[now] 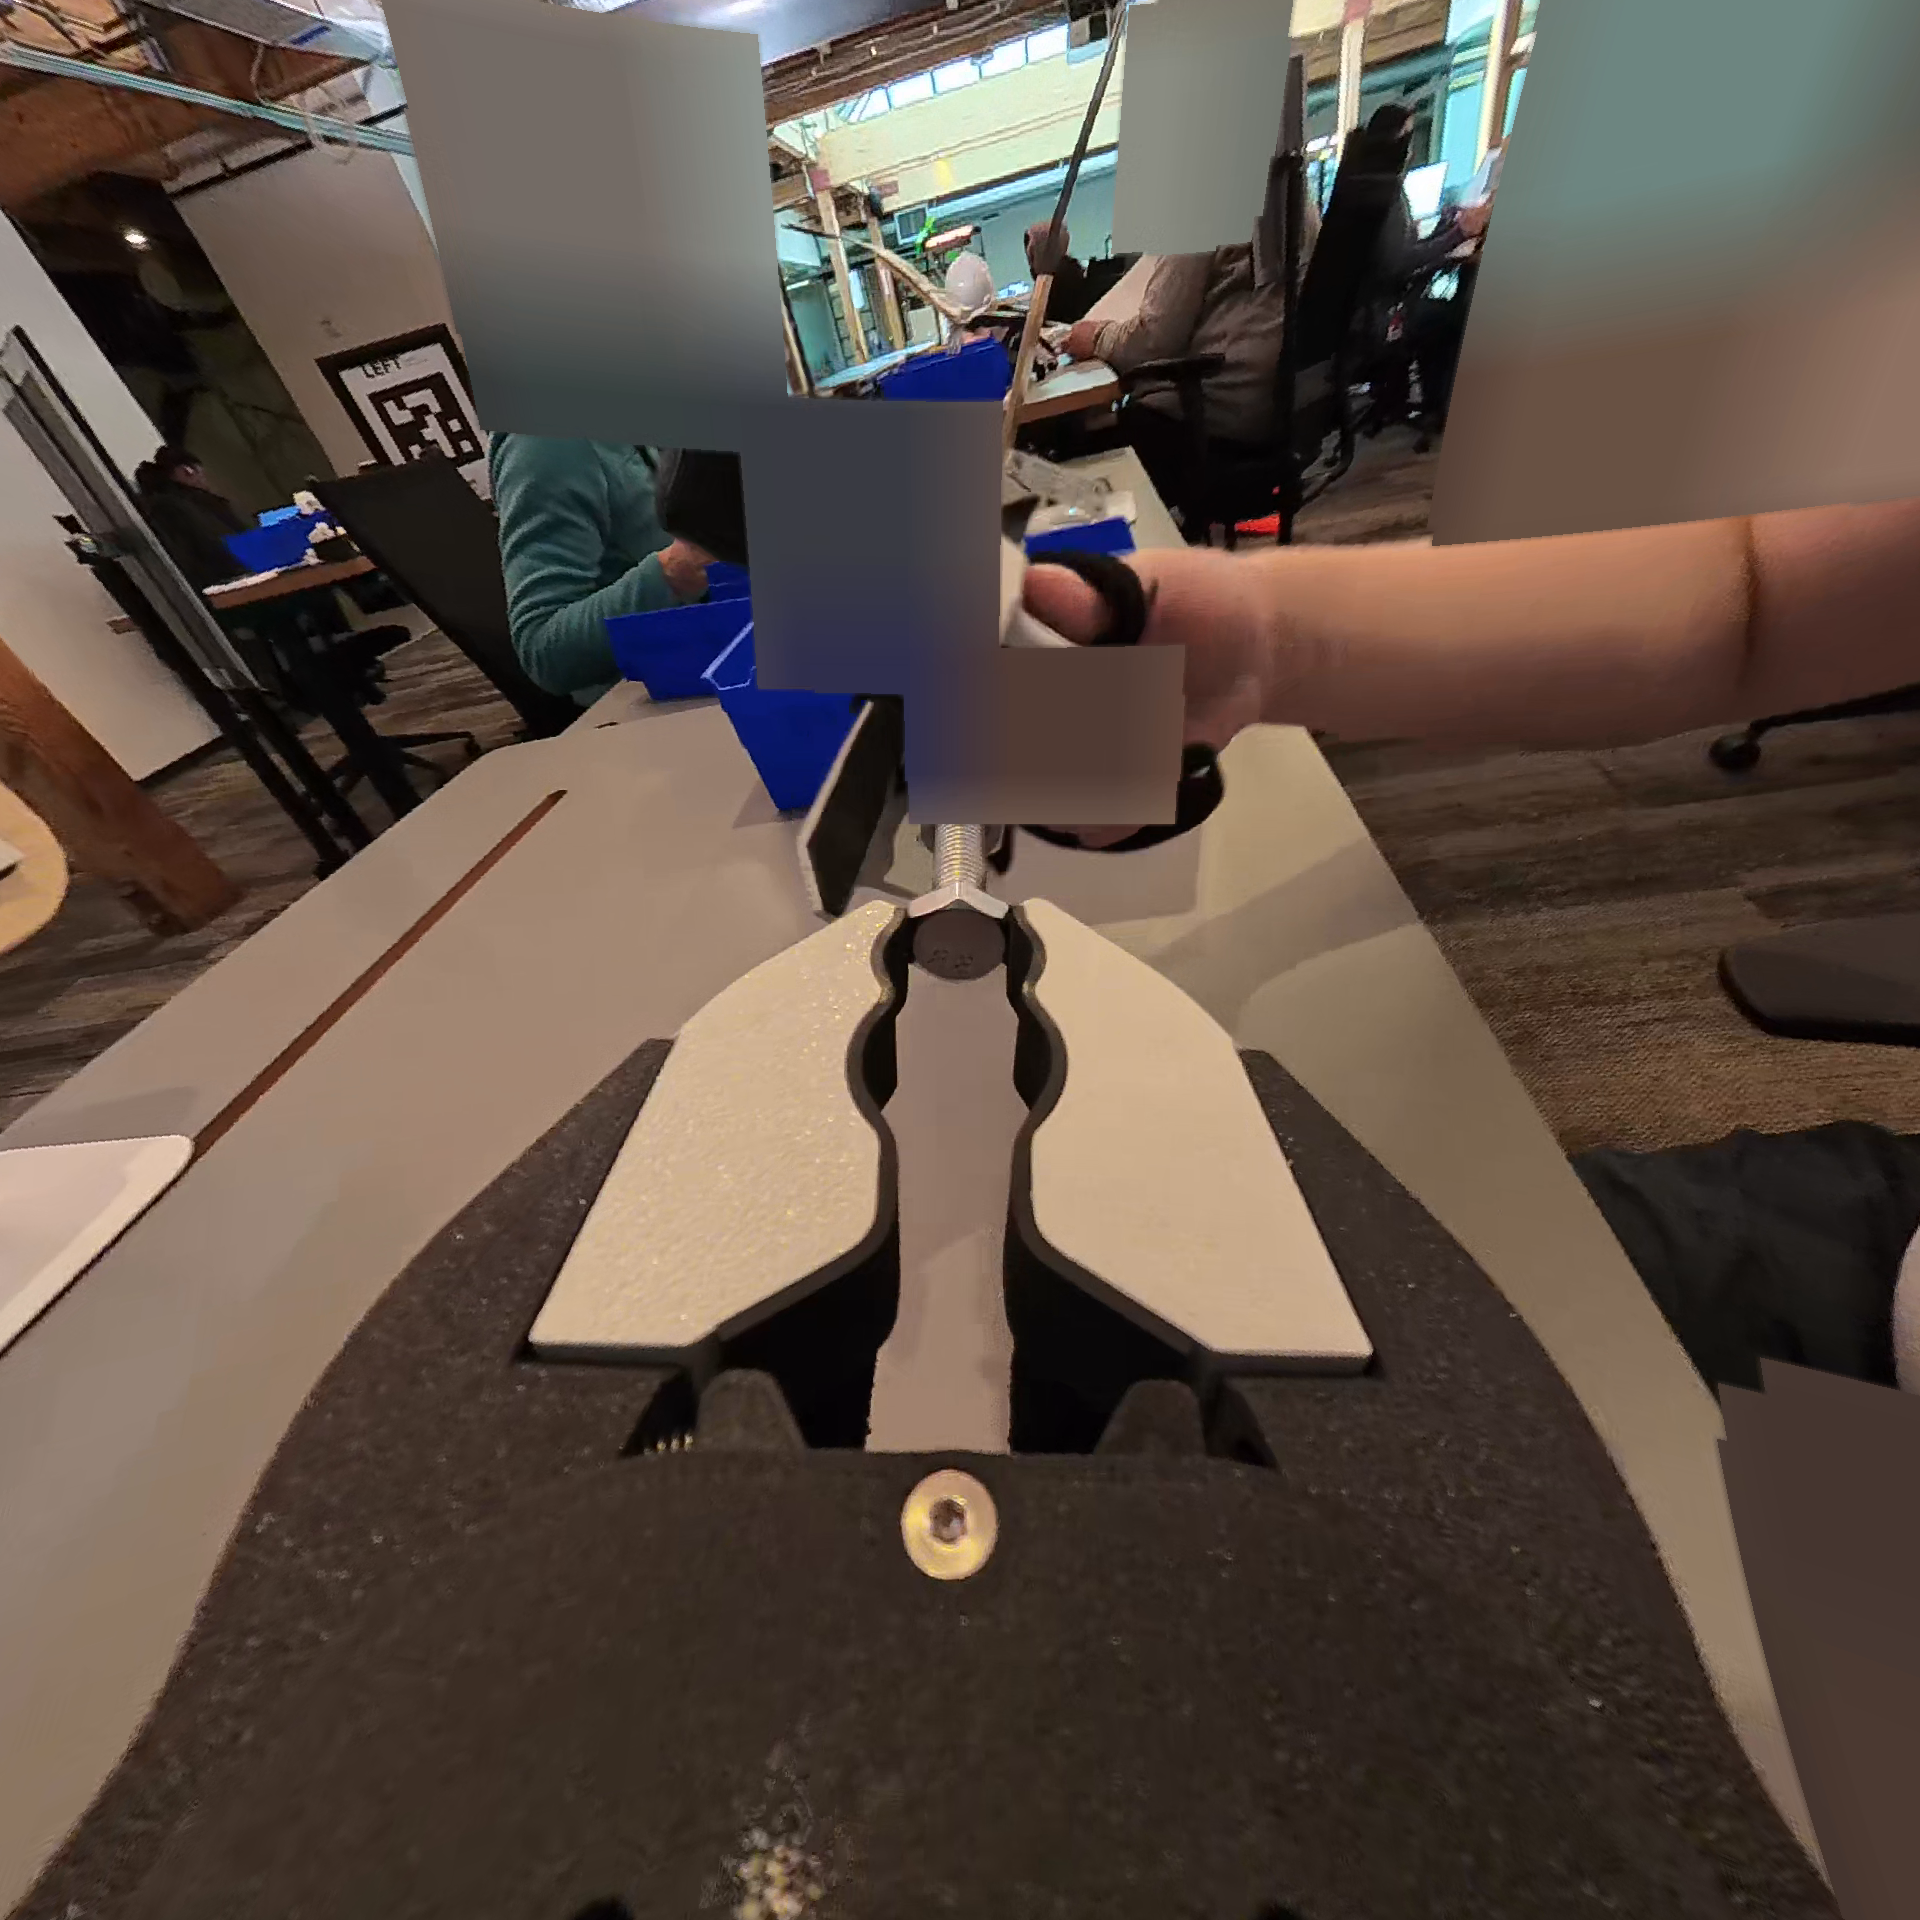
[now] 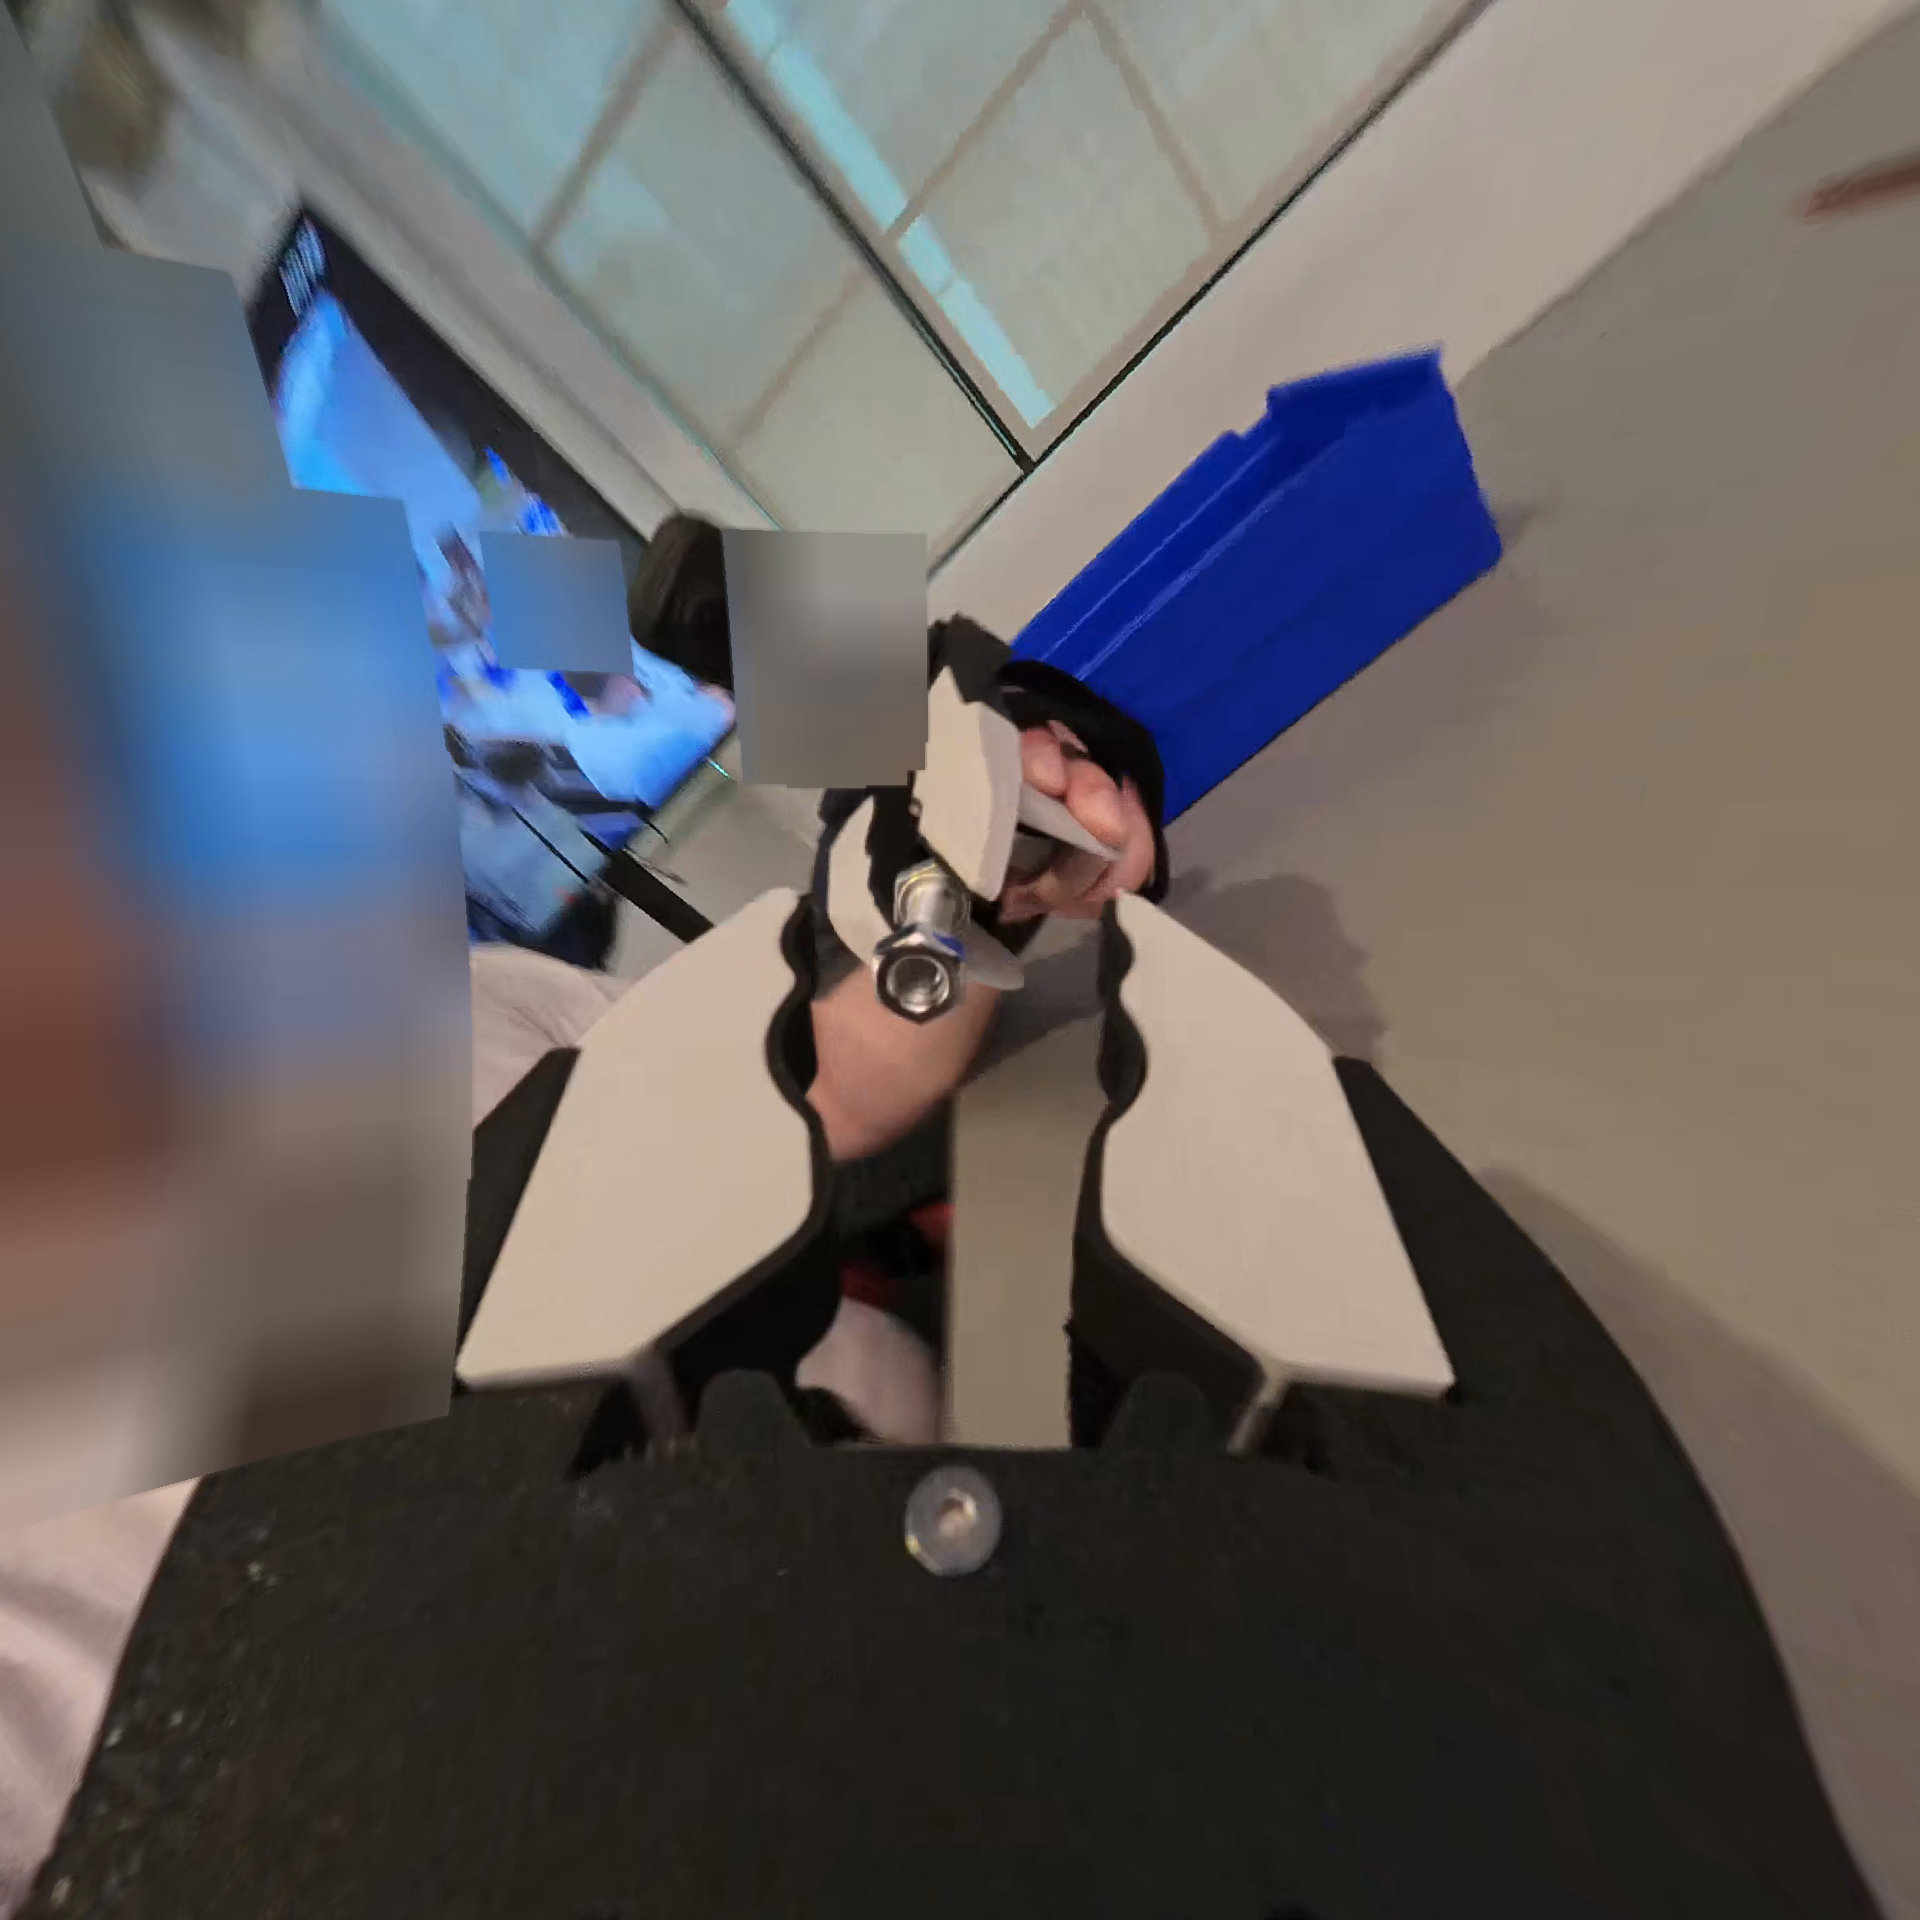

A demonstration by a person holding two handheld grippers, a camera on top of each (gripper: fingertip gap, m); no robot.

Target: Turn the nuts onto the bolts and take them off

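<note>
My left gripper [image 1: 958, 925] is shut on the hex head of a silver bolt [image 1: 961, 862], whose threaded shaft points away from me above the grey table [image 1: 520, 1039]. One finger [image 1: 847, 821] of the right gripper shows beyond the bolt; a patch hides the rest. In the right wrist view, my right gripper [image 2: 951, 914] is open wide. The bolt's far end carries a silver nut [image 2: 920, 977], which sits between the open fingers, nearer the left one, and is not clamped. The left gripper's fingers [image 2: 971, 790] hold the bolt behind it.
A blue bin [image 1: 800, 748] stands on the table just behind the grippers, also in the right wrist view [image 2: 1299, 582]. A white pad [image 1: 73, 1195] lies at the table's left edge beside a long slot [image 1: 384, 966]. People sit at desks beyond.
</note>
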